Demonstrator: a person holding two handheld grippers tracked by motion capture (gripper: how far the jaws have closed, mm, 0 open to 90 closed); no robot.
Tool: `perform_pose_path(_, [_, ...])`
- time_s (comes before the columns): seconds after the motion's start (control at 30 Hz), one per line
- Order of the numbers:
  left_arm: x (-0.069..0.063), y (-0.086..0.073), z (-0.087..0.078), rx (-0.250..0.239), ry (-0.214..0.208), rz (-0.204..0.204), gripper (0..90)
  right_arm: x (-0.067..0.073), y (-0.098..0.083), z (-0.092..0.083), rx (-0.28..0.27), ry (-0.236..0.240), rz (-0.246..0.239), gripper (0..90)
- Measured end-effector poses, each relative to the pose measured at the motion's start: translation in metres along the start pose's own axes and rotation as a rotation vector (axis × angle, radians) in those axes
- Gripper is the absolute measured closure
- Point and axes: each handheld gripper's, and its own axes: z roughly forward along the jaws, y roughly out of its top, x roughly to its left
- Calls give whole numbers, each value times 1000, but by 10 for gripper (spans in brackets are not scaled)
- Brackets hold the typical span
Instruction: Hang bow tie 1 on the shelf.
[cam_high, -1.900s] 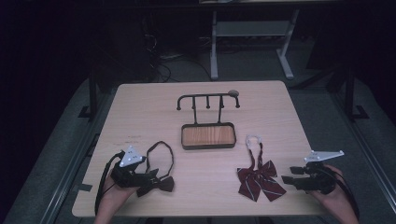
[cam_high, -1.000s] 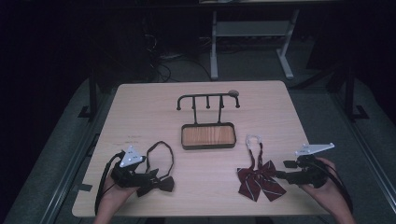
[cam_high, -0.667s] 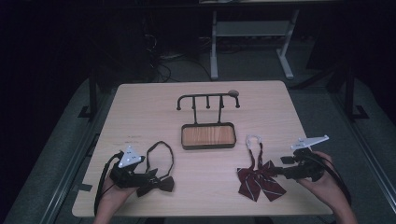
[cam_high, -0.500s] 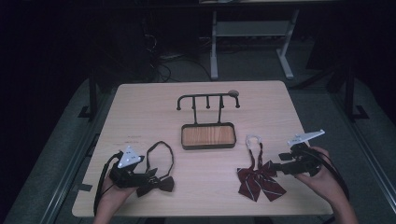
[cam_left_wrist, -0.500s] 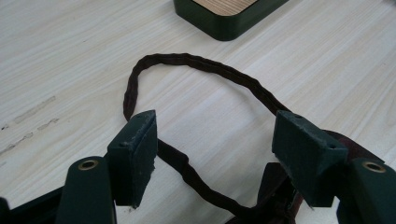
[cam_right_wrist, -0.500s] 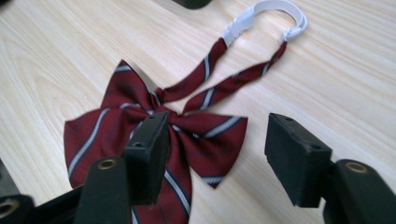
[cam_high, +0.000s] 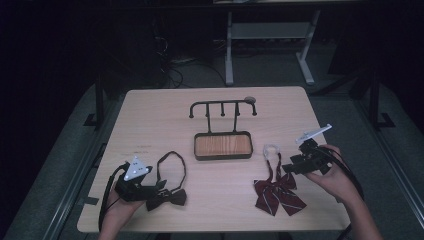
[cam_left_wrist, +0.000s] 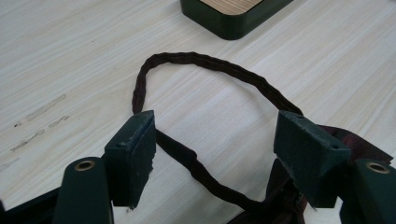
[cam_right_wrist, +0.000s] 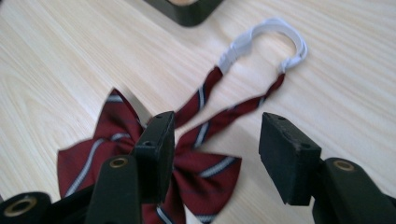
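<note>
While bare inside, wooden tray (cam_high: 222, 145) between two bow ties.

Hovering over a striped maroon bow tie (cam_right_wrist: 154, 163) lying on the counter (cam_right_wrist: 70, 60). Fingers (cam_right_wrist: 152, 154) standing apart. White elastic loop (cam_right_wrist: 271, 42) curling beyond.

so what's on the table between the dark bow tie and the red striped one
Nothing: in the high view the stretch of table between the dark bow tie and the red striped bow tie is bare wood.
</note>
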Motion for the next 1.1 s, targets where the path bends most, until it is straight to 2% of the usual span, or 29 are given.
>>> perform_pose_path(0.17, [1,0,-2,-4,5,-2,295,-3,15,2,12,-4,-4,467])
perform_pose_path(0.27, [1,0,-2,-3,4,0,295,-5,20,4,18,0,10,468])
perform_pose_path(0.33, [1,0,-2,-1,7,9,294,-8,28,9,32,-14,24,474])
perform_pose_path(0.63, [2,0,-1,4,-5,5,293,-21,47,28,90,-41,69,478])
perform_pose_path(0.87, [2,0,-2,-3,-8,5,292,-28,52,40,123,-67,104,503])
perform_pose_path(0.97, [3,0,-2,-5,-6,0,292,-34,52,48,152,-80,136,516])
perform_pose_path(1.1, [3,-1,-2,-6,-5,-2,292,-37,52,52,164,-90,138,541])
